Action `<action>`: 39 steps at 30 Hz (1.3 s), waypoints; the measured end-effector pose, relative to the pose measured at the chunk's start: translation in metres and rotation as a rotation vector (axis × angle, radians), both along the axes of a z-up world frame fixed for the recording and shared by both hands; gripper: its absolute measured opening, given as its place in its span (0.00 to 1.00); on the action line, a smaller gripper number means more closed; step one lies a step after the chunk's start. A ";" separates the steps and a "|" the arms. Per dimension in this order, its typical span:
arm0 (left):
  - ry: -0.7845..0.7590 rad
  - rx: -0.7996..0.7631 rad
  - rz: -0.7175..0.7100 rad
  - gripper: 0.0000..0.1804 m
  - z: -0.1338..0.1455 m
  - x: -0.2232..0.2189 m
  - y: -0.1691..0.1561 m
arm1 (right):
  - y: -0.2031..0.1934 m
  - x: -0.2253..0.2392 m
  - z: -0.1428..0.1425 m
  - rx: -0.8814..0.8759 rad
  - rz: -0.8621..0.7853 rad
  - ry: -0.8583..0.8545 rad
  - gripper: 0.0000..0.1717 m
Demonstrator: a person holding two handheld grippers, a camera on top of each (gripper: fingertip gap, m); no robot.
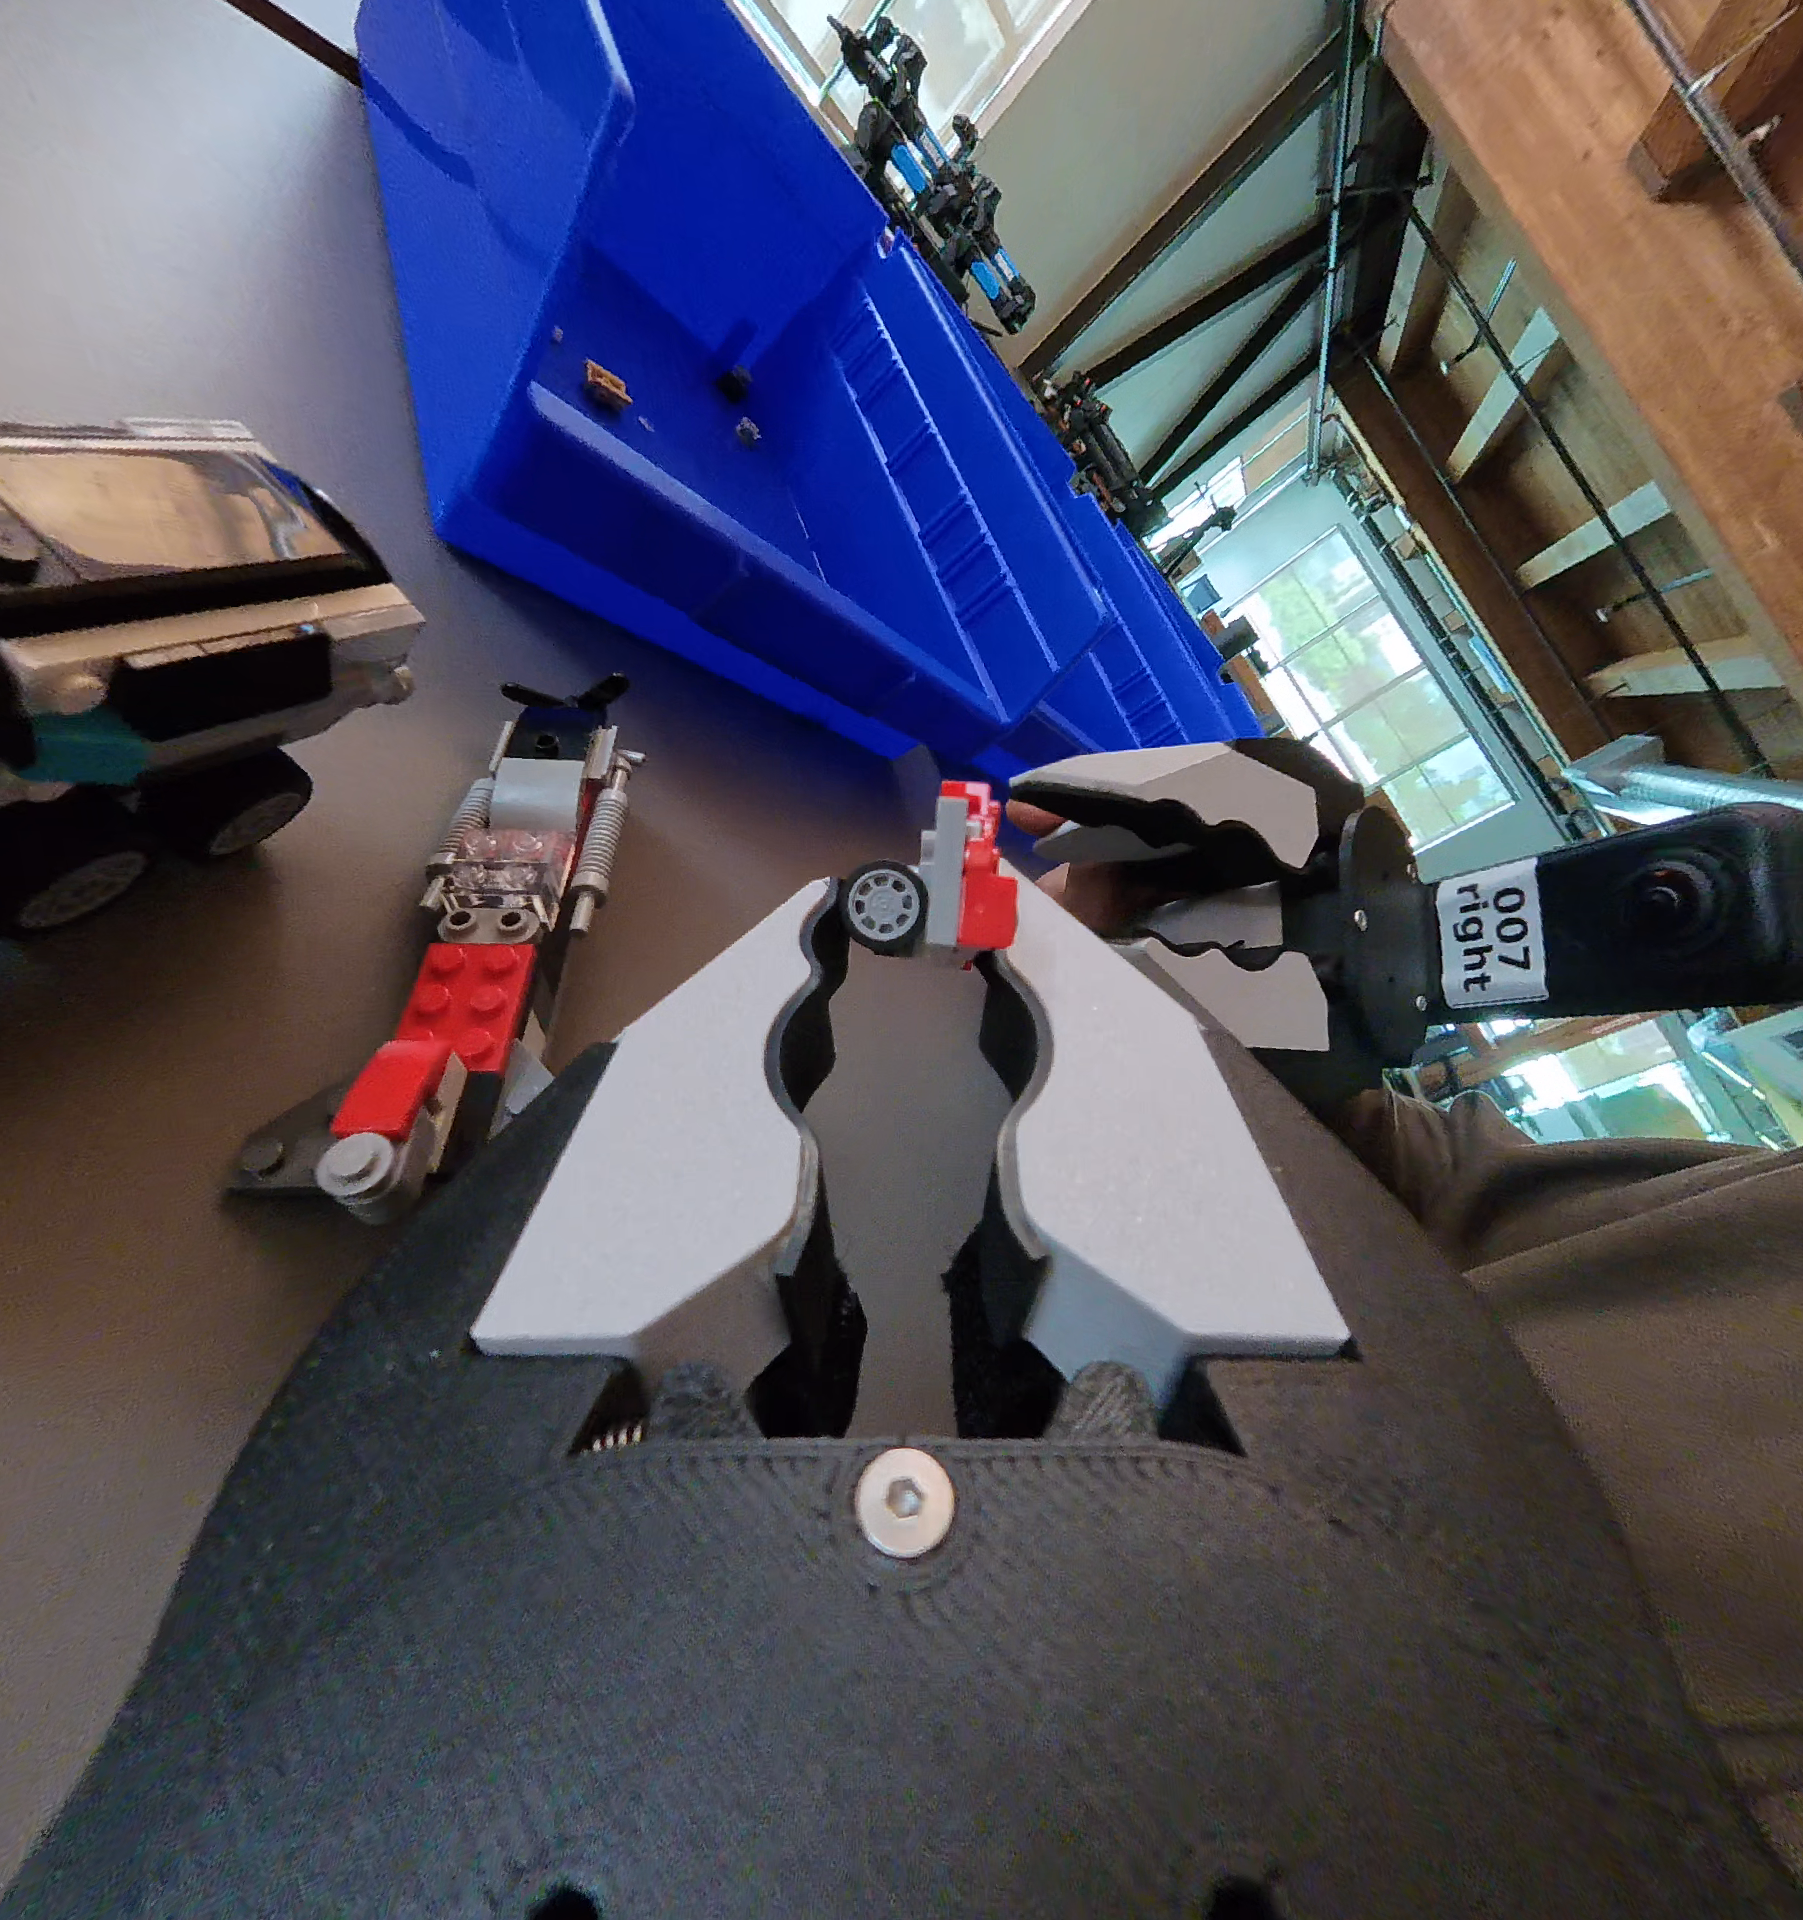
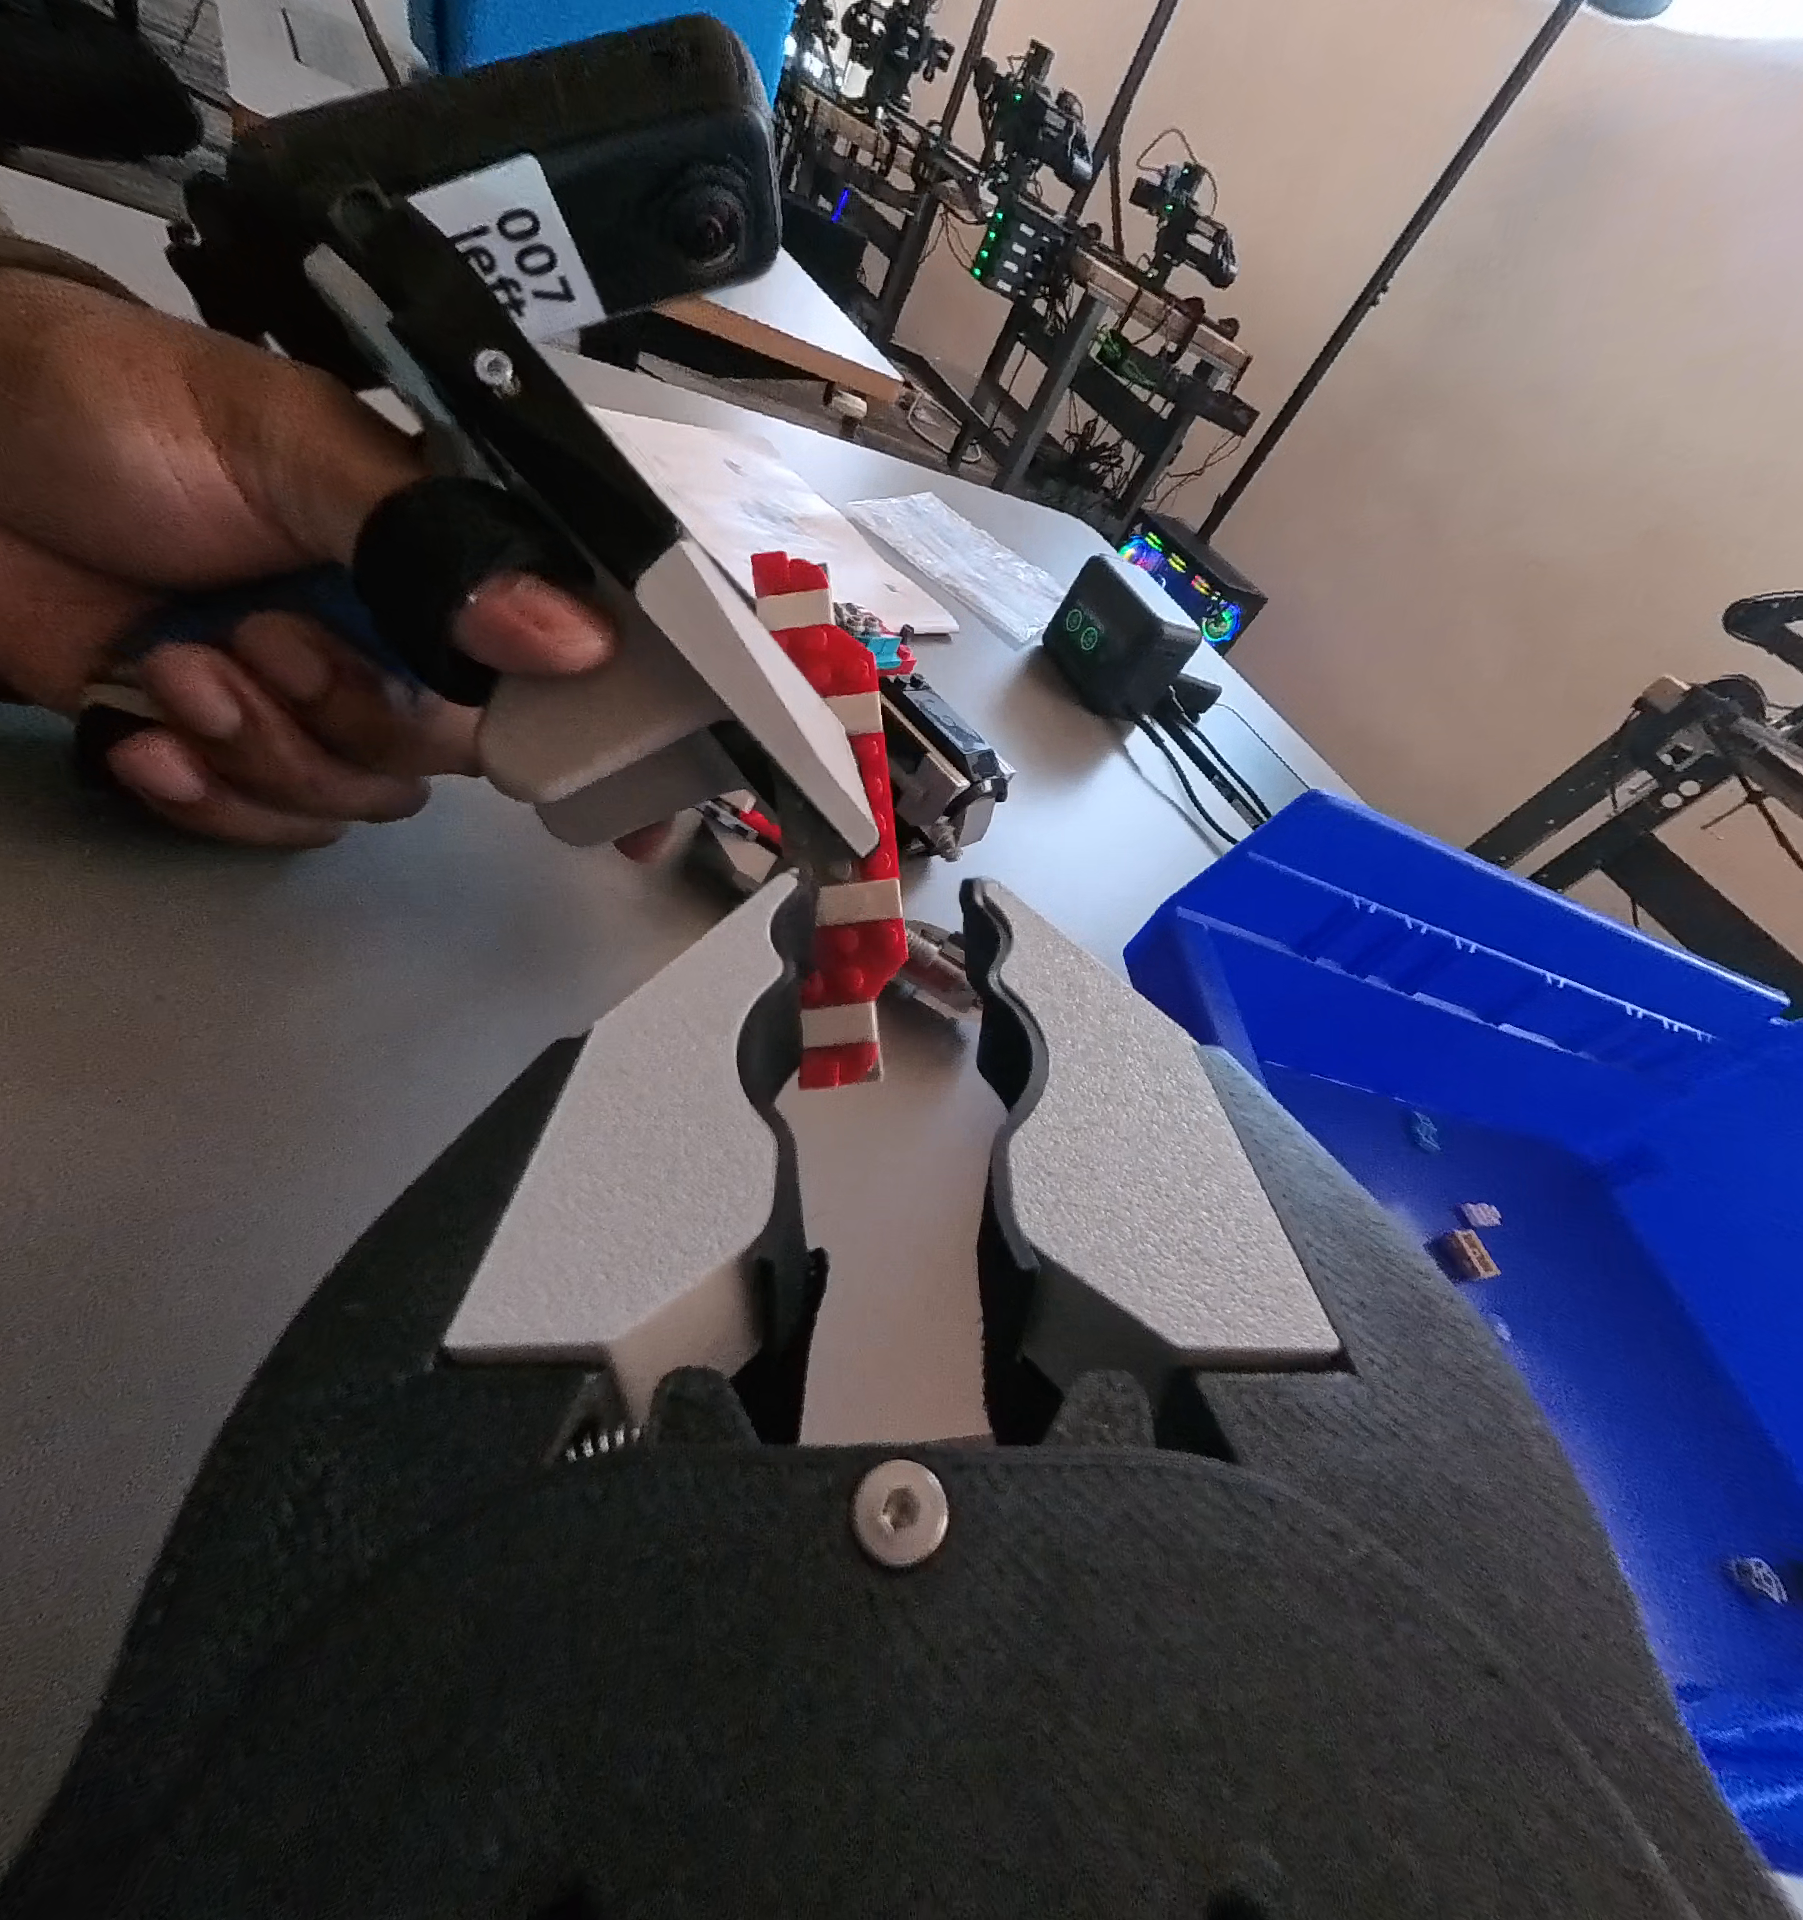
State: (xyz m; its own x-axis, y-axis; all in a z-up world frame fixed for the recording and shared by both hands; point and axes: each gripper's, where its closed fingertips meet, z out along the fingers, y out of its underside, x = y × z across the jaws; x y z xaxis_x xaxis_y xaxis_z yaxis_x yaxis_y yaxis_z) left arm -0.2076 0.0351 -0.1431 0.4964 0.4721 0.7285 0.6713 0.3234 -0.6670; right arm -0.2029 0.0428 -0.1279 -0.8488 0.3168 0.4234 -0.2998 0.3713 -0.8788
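Left tongs (image 1: 912,935) are clamped on a small red-and-grey toy-brick assembly with a grey-hubbed black wheel (image 1: 954,894), lifted off the grey worktop (image 1: 149,260). The wheel sits against one pad and the red bricks against the other, so afaict that's a proper pinch. From the right cam it's a long red-and-white striped strip, and the left tongs' fingers (image 2: 772,707) grip it around the middle, prob so the lower end hangs free. That free end sits between the right tongs (image 2: 881,904): it lies up against the left pad, but there's a clear gap to the right pad, so I'd call those released, not gripping yet. Looks to me like one side steadies the piece while the other lines up on it. Rest of the stuff is parked on the worktop nearby: a long red, grey and clear brick chassis with two spring pieces (image 1: 471,935) lying flat just left of the tongs, a black-and-grey brick car w/ dark wheels (image 1: 128,675) further left, and a big blue plastic bin (image 1: 720,416) behind with a few loose tiny bits in it, handy for reaching parts imo.
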 end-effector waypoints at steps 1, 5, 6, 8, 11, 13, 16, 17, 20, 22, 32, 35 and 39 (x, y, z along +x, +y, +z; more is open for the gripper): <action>0.005 -0.006 -0.005 0.13 0.000 0.001 0.001 | -0.001 0.001 0.000 -0.003 0.005 -0.007 0.17; 0.018 -0.024 -0.021 0.13 0.000 0.003 0.004 | -0.003 0.000 -0.006 0.020 0.008 -0.034 0.16; 0.020 -0.029 -0.022 0.14 0.000 0.003 0.005 | -0.004 0.000 -0.008 0.026 0.011 -0.043 0.15; 0.020 -0.030 -0.024 0.13 -0.001 0.003 0.005 | -0.004 0.001 -0.009 0.027 0.021 -0.062 0.13; 0.019 -0.032 -0.025 0.14 -0.001 0.003 0.005 | -0.004 0.002 -0.010 0.034 0.029 -0.067 0.10; 0.018 -0.032 -0.025 0.13 -0.001 0.003 0.005 | -0.004 0.003 -0.010 0.039 0.029 -0.057 0.10; 0.014 -0.030 -0.021 0.13 -0.002 0.003 0.004 | -0.004 0.003 -0.010 0.045 0.031 -0.037 0.10; 0.012 -0.028 -0.021 0.13 -0.002 0.003 0.004 | -0.004 0.003 -0.010 0.047 0.031 -0.033 0.10; 0.005 -0.022 -0.021 0.13 -0.002 0.002 0.004 | -0.004 0.003 -0.009 0.050 0.028 -0.016 0.10; 0.000 -0.016 -0.020 0.13 -0.002 0.002 0.003 | -0.003 0.002 -0.008 0.047 0.025 -0.010 0.10; -0.012 0.000 -0.022 0.14 -0.002 0.002 0.002 | 0.007 -0.002 0.006 0.008 -0.011 0.034 0.09; -0.014 0.004 -0.023 0.14 -0.002 0.001 0.002 | 0.039 -0.016 0.023 0.000 -0.160 0.106 0.09; -0.013 0.005 -0.025 0.14 -0.002 0.002 0.003 | 0.141 -0.045 0.051 -0.058 -0.558 0.161 0.09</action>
State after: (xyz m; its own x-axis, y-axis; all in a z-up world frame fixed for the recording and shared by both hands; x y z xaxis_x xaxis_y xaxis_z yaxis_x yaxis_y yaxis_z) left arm -0.2060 0.0376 -0.1451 0.4984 0.4561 0.7373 0.6882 0.3092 -0.6564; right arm -0.2476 0.1841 -0.0770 -0.4727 0.7242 0.5021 -0.2043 0.4642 -0.8618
